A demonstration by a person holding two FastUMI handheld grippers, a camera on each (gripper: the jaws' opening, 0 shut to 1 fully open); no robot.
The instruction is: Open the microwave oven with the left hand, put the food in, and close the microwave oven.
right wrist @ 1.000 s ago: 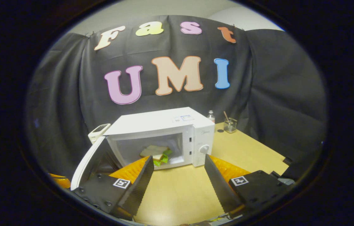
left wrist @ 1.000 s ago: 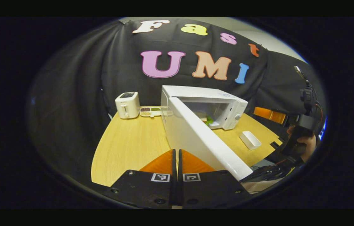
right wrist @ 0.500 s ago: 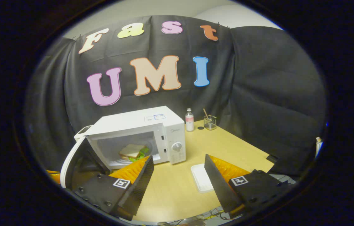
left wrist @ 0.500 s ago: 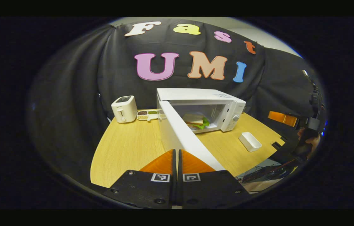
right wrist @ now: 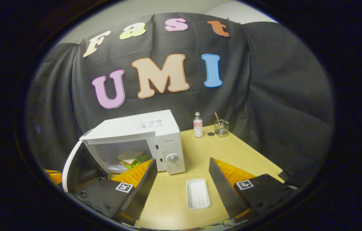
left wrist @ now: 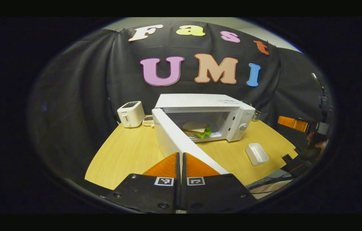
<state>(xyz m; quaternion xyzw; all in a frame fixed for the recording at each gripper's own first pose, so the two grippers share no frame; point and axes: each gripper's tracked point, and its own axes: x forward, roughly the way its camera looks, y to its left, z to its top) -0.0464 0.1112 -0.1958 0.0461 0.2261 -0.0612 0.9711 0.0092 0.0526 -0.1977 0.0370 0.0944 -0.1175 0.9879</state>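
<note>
The white microwave (left wrist: pixel 200 107) stands on the wooden table (left wrist: pixel 126 150) with its door (left wrist: pixel 181 141) swung wide open. A sandwich with green leaves (left wrist: pixel 196 129) lies inside the cavity. My left gripper (left wrist: pixel 181 158) is shut with nothing between its fingers, and its tips are close beside the door's outer face; I cannot tell whether they touch. In the right gripper view the microwave (right wrist: pixel 142 134), its door (right wrist: pixel 70 163) and the sandwich (right wrist: pixel 129 157) sit at the left. My right gripper (right wrist: pixel 182 179) is open and empty, back from the oven, above a white tray (right wrist: pixel 197 193).
A toaster (left wrist: pixel 131 114) and a dish of small items (left wrist: pixel 148 120) stand left of the microwave. A bottle (right wrist: pixel 197 124) and a glass with a stick (right wrist: pixel 221 127) stand at the table's far corner. The white tray (left wrist: pixel 256 154) lies right of the oven.
My right gripper has drawn back from the microwave and swung right, bringing the white tray between its open fingers. My left gripper has shifted beside the door, so more of the cavity shows.
</note>
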